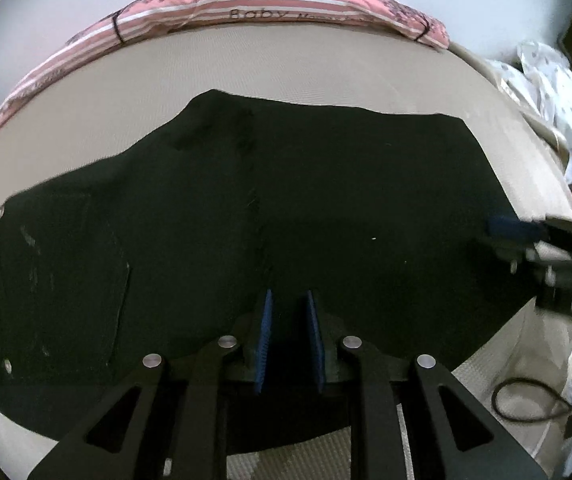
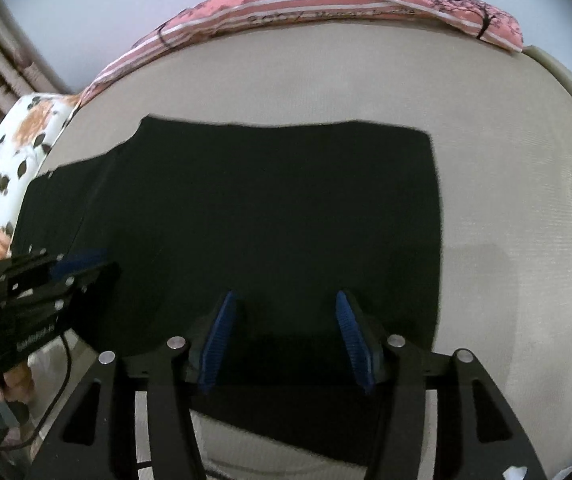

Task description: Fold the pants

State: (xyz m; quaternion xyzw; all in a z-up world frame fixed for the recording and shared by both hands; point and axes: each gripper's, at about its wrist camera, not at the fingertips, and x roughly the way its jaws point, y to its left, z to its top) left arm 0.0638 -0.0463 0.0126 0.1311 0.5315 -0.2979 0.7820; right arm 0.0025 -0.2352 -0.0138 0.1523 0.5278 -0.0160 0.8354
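Nearest the lens, over the near edge of the black pants [image 1: 246, 200], the left gripper [image 1: 289, 340] points steeply down with its blue pads [image 1: 265, 336] drawn close, a narrow gap between them. Dark cloth shows in that gap, but whether the pads pinch it cannot be told (black on black hides the contact). Over the same near edge of the pants, toward the hem end, the right gripper [image 2: 287, 340] has its blue fingers [image 2: 218, 340] spread well apart above the cloth, pressing on nothing.

The pants lie flat and lengthwise across a beige mattress [image 2: 505, 160], waistband and pocket at the left gripper's end, the straight leg end beyond the right gripper. Beside the waist end lies a floral pillow [image 2: 26, 136]. Behind the pants, along the far edge of the mattress, runs a pink striped blanket [image 1: 286, 0]. Past the leg end sits crumpled white dotted fabric [image 1: 549, 92].
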